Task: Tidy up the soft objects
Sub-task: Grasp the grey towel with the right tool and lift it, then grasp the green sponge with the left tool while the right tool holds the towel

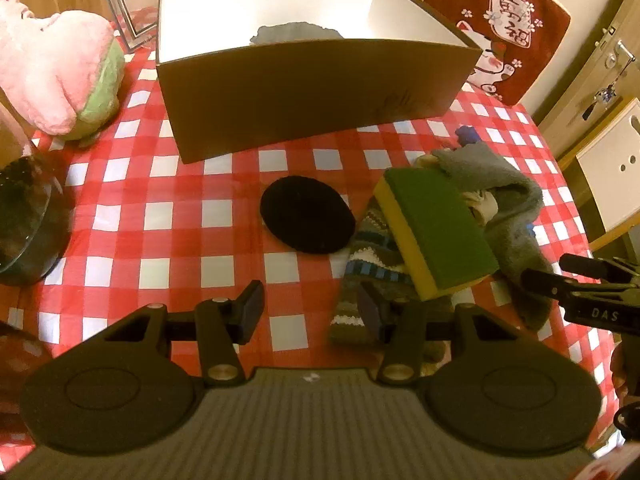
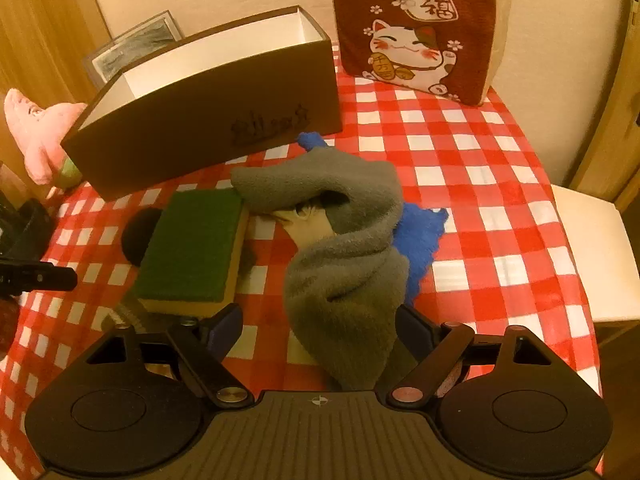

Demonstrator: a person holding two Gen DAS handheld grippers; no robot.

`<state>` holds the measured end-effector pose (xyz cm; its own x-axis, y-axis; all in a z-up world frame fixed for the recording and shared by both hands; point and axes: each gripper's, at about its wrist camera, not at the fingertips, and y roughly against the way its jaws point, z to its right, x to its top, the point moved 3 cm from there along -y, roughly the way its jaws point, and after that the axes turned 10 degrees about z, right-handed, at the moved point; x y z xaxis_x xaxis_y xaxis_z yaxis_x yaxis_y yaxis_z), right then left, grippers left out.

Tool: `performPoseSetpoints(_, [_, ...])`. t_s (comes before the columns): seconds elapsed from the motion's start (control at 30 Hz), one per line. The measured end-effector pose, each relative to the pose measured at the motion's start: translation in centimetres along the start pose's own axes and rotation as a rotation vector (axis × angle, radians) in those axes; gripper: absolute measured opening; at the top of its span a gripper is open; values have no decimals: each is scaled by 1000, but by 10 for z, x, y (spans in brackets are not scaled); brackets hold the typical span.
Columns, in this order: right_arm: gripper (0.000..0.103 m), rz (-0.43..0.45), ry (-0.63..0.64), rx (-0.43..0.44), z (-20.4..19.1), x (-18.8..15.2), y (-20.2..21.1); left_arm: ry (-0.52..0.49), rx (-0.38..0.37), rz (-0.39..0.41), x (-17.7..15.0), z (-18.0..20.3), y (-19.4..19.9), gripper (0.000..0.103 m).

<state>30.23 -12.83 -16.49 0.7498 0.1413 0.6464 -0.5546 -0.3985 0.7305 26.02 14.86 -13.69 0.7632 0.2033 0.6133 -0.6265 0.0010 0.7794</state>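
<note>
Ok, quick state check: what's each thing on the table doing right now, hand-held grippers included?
Box: open, upright, something dark inside.
Sponge: green side up, propped on the striped sock.
Grey cloth: crumpled, between the right hand-held gripper jaws, not pinched.
Black pad: flat on table.
Left hand-held gripper: open, empty.
Plush: lying beside box.

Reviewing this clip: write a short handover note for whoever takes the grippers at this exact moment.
Left gripper: open, empty, above the tablecloth near the black round pad.
Right gripper: open, straddling the grey fleece cloth, not clamped.
Done: one dark item lies in the brown box.
Left: green-and-yellow sponge, striped knit piece, blue fabric, grey cloth, black pad.
</note>
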Motion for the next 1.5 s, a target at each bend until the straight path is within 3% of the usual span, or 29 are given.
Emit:
performPoseSetpoints(0.37, [82,15,82,-58,-4,1,-33,-16,-38,-17,5,13,-15,48])
performPoseSetpoints(0.4, [73,17,94,-61,-4,1,-34,-18,-44,-16,6,15,-15,48])
performPoseSetpoints(0.43, [51,20,107,-62,-3,0,-34,-21,-51,-14,6,17,-15,48])
performPoseSetpoints(0.47, [41,13,114,-59,-3,0,-34,-24,-56,-13,7,19,-15,48])
performPoseSetpoints(0.5, [24,1,114,-55,-1,-1,-35,-26,-61,-13,8,21,-16,48])
performPoseSetpoints(0.53, [14,-2,106,-49,1,-2,-35,-27,-67,-13,9,24,-16,49])
performPoseSetpoints(0.6, [7,22,90,-35,4,-1,-28,-29,-82,-11,11,28,-16,49])
performPoseSetpoints(0.73, [5,92,95,-26,7,8,-7,-37,-118,-11,14,40,-15,59])
performPoseSetpoints(1.2, [4,435,57,-65,20,69,87,-85,-179,-4,19,80,-15,62])
performPoseSetpoints(1.5, [4,535,11,-106,38,83,129,-122,-162,-5,18,106,-24,62])
